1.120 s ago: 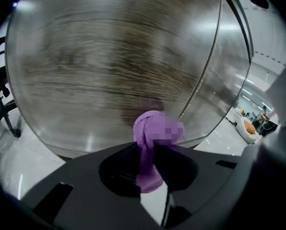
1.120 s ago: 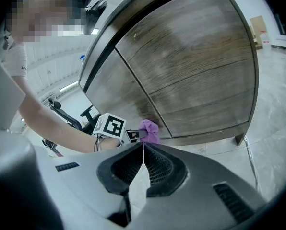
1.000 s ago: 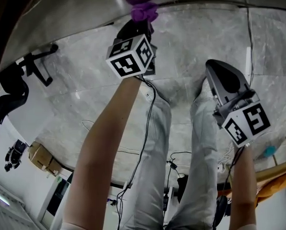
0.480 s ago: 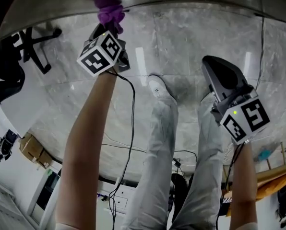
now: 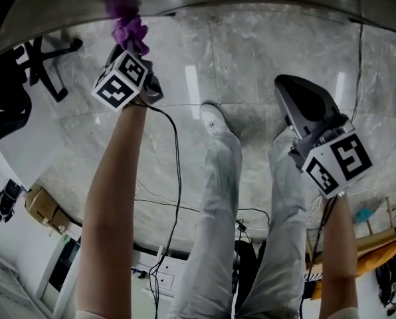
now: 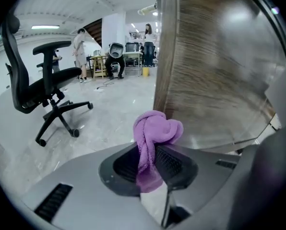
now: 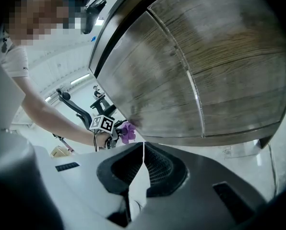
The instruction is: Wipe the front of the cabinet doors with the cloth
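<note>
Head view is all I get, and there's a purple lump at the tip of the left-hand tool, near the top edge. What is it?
Observer: A purple cloth, bunched into a knot. The left gripper view shows the left gripper shut on its tail.
Operator: Is it near anything it could wipe?
Observer: Yes. It sits right by the edge of a brown wood-grain cabinet door. I cannot tell whether it touches.
Operator: And the other tool?
Observer: The right gripper is shut with nothing in it. Its view shows a seam between that door and a second door.
</note>
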### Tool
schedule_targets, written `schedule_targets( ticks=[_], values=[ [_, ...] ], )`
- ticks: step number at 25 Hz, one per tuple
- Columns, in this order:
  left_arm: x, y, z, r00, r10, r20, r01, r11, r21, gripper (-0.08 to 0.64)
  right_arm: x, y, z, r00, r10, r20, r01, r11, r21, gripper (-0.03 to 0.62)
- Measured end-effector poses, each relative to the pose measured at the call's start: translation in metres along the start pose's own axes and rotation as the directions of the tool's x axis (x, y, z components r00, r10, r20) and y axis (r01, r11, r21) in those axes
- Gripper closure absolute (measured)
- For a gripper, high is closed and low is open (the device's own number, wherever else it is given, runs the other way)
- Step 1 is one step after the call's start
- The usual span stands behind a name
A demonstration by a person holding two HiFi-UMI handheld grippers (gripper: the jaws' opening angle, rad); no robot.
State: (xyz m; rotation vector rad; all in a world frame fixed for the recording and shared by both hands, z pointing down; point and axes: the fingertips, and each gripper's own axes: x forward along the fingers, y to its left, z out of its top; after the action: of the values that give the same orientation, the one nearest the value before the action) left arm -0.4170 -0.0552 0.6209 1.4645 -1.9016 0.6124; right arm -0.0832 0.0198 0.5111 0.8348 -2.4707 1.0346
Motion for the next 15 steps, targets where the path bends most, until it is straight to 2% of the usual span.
schedule_targets(
  ticks=[3, 6, 8, 11, 13, 15],
  values=[
    [-0.005, -0.035, -0.025, 0.998, -0.034, -0.049, 0.036, 0.998, 0.051, 0.479, -0.017, -0.016, -0.002, 1.000, -0.014, 0.003, 0.014, 1.000, 0.005, 0.563],
    [-0.010, -0.097, -0.060, 0.985, -0.126, -0.115, 0.137, 0.986, 0.097, 0.479, -0.036, -0.032, -0.003, 1.000, -0.025, 0.010, 0.025, 1.000, 0.018, 0.563],
    [-0.011, -0.148, -0.079, 0.962, -0.222, -0.158, 0.241, 0.964, 0.112, 0.479, -0.048, -0.040, -0.004, 0.999, -0.035, 0.015, 0.035, 0.999, 0.031, 0.563],
    [-0.010, -0.224, -0.098, 0.911, -0.360, -0.201, 0.389, 0.912, 0.130, 0.479, -0.066, -0.054, -0.007, 0.999, -0.048, 0.022, 0.047, 0.998, 0.052, 0.563],
    [-0.008, -0.268, -0.103, 0.889, -0.407, -0.208, 0.440, 0.886, 0.144, 0.479, -0.079, -0.067, -0.010, 0.998, -0.057, 0.024, 0.056, 0.997, 0.059, 0.563],
    [-0.002, -0.302, -0.103, 0.876, -0.436, -0.204, 0.467, 0.873, 0.142, 0.479, -0.091, -0.079, -0.014, 0.996, -0.077, 0.032, 0.075, 0.994, 0.075, 0.563]
  ],
)
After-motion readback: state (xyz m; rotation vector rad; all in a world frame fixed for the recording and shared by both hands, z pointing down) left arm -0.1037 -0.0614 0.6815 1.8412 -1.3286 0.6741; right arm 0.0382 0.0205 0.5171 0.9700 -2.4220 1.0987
